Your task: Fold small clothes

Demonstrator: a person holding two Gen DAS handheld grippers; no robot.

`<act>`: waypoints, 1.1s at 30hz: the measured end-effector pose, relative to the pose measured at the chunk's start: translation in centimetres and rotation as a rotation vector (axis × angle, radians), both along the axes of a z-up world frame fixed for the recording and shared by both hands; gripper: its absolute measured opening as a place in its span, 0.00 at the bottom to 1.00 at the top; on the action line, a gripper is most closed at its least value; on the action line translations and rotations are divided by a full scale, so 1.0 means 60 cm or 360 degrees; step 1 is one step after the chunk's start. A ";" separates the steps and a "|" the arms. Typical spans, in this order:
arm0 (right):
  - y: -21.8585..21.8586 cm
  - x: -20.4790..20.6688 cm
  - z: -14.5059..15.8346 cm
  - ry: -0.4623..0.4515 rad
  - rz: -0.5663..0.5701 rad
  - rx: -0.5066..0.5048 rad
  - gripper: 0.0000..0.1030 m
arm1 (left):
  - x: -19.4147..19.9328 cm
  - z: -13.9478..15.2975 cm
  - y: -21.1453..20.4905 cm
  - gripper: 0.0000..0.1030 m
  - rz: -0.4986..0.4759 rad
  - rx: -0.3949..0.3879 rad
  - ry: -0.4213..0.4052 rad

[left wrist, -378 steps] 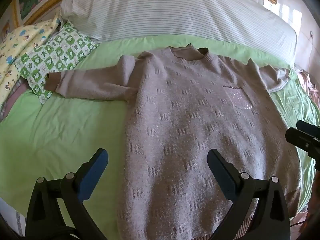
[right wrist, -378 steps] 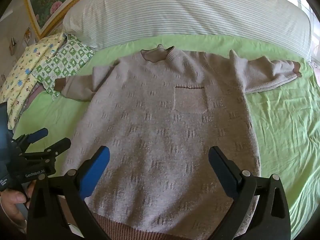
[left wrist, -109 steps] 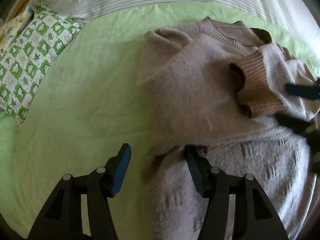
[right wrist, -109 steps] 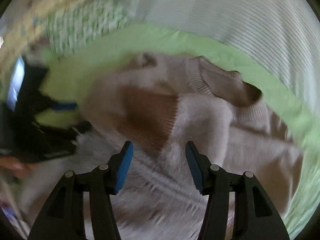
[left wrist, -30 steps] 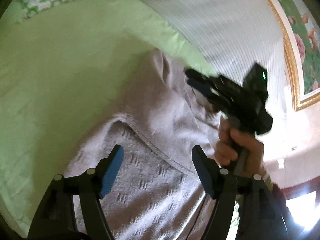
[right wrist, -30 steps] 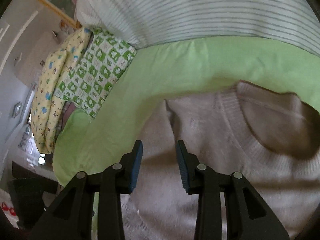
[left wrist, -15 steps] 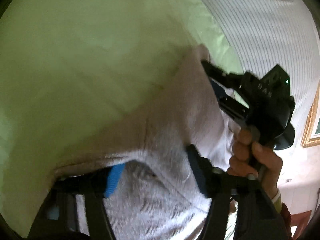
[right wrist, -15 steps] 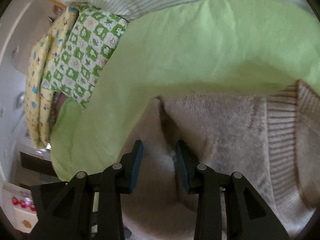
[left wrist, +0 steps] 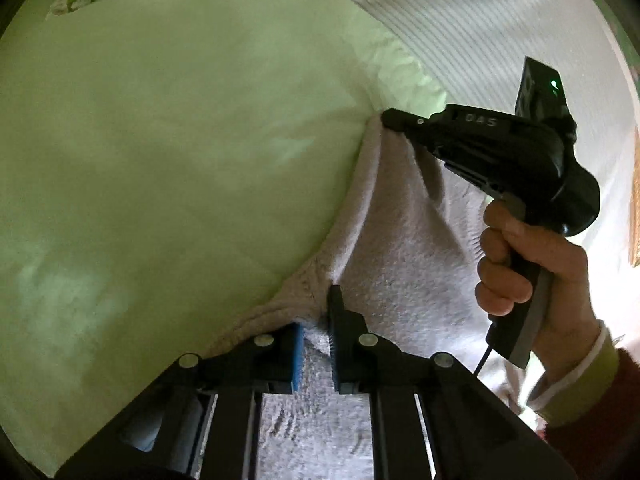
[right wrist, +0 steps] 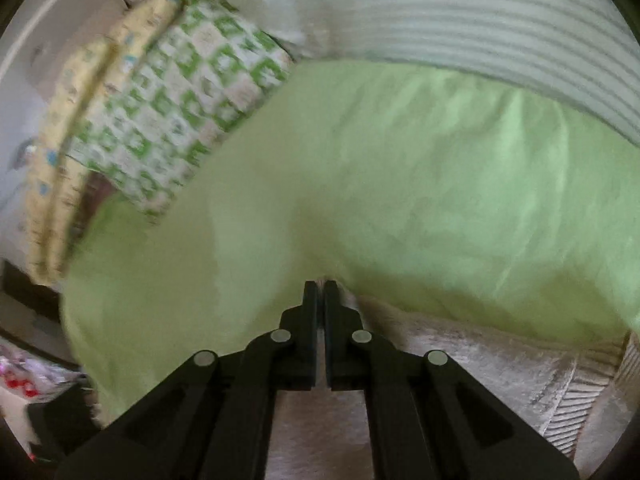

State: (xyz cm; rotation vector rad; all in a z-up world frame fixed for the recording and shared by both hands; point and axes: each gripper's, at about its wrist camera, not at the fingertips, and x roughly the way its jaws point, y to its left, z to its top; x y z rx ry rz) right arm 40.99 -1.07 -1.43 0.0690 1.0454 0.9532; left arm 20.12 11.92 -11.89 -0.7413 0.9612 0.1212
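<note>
A beige knitted sweater (left wrist: 400,248) lies on the green bedsheet (left wrist: 160,140), its sleeves folded in. My left gripper (left wrist: 316,320) is shut on the sweater's left edge, with fabric bunched between the pads. My right gripper (right wrist: 320,286) is shut on the sweater's (right wrist: 480,364) upper left corner. It also shows in the left wrist view (left wrist: 390,118), held in a hand, pinching that corner and pulling the edge taut between the two grippers.
A striped white bolster (right wrist: 480,20) runs along the bed's head. A green-checked pillow (right wrist: 176,112) and a yellow patterned one (right wrist: 68,148) lie at the left. The bed's left edge (right wrist: 76,320) drops to a dark floor area.
Both grippers have closed on the sweater's left edge. The left one has moved in until fabric sits between its pads. The right one has shut on the upper corner.
</note>
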 end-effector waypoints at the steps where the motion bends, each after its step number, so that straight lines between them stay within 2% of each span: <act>1: -0.002 0.000 -0.006 -0.0011 -0.0013 -0.0011 0.03 | 0.000 -0.002 0.000 0.13 -0.0002 0.0006 0.0004; 5: -0.031 0.000 0.005 0.0029 -0.0081 0.0061 0.07 | -0.008 0.004 0.007 0.16 -0.0034 -0.0039 0.0016; 6: -0.041 -0.003 0.012 0.0023 -0.0105 0.0063 0.18 | -0.011 0.007 0.008 0.17 -0.0048 -0.0049 0.0025; 7: -0.056 -0.005 0.024 0.0021 -0.0137 0.0084 0.34 | -0.011 0.010 0.007 0.20 -0.0056 -0.0055 0.0031; 9: -0.109 -0.014 0.053 0.0018 -0.0242 0.0208 0.45 | -0.029 0.018 0.014 0.27 -0.0074 -0.0046 0.0039; 11: -0.164 -0.027 0.074 0.0030 -0.0330 0.0306 0.46 | -0.047 0.029 0.011 0.37 -0.0103 -0.0015 0.0046; 14: -0.243 -0.063 0.090 0.0073 -0.0438 0.0395 0.46 | -0.077 0.044 0.003 0.40 -0.0139 0.0036 0.0043; 17: -0.314 -0.115 0.087 0.0076 -0.0541 0.0400 0.47 | -0.101 0.057 0.001 0.46 -0.0164 0.0087 0.0044; 22: -0.434 -0.215 0.062 0.0064 -0.0756 0.0307 0.48 | -0.118 0.077 -0.001 0.48 -0.0204 0.0119 0.0037; 26: -0.540 -0.292 0.032 0.0055 -0.1040 0.0201 0.49 | -0.104 0.101 -0.016 0.50 -0.0265 0.0189 0.0005; 28: -0.590 -0.317 0.015 0.0065 -0.1184 0.0156 0.53 | -0.090 0.114 -0.027 0.51 -0.0299 0.0235 -0.0019; 33: -0.658 -0.334 -0.020 0.0147 -0.1350 0.0108 0.53 | -0.016 0.132 -0.067 0.52 -0.0378 0.0361 -0.0054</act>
